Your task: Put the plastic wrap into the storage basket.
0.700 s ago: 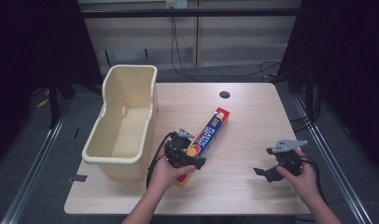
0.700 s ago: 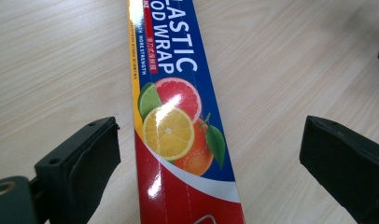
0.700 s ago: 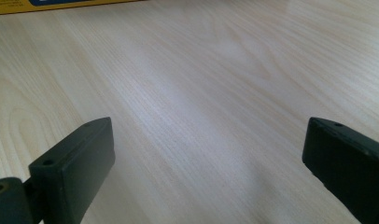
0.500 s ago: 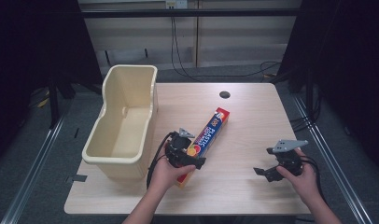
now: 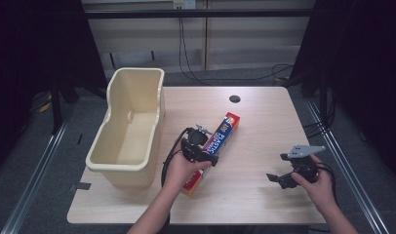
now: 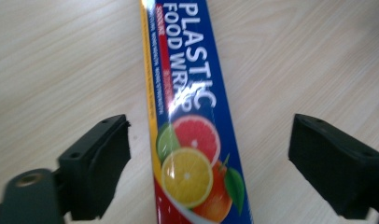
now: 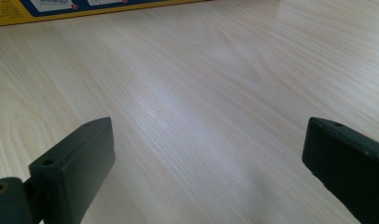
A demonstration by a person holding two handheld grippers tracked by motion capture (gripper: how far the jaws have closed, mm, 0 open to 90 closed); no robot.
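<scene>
A long blue box of plastic food wrap (image 5: 223,134) lies at an angle on the wooden table (image 5: 254,122). My left gripper (image 5: 204,149) hovers over the box's near half. In the left gripper view its jaws straddle the box (image 6: 192,116) with a gap on each side, so the left gripper (image 6: 213,135) is open and not touching it. At the table's right front a hand holds my right gripper (image 5: 279,178), apart from the box. It (image 7: 211,140) stands open over bare wood, with the box's yellow edge (image 7: 85,9) far ahead.
A tall cream plastic bin (image 5: 130,131) stands along the table's left side, close to the box's near end. A round cable hole (image 5: 234,99) sits near the back edge. Cables trail on the floor behind the table.
</scene>
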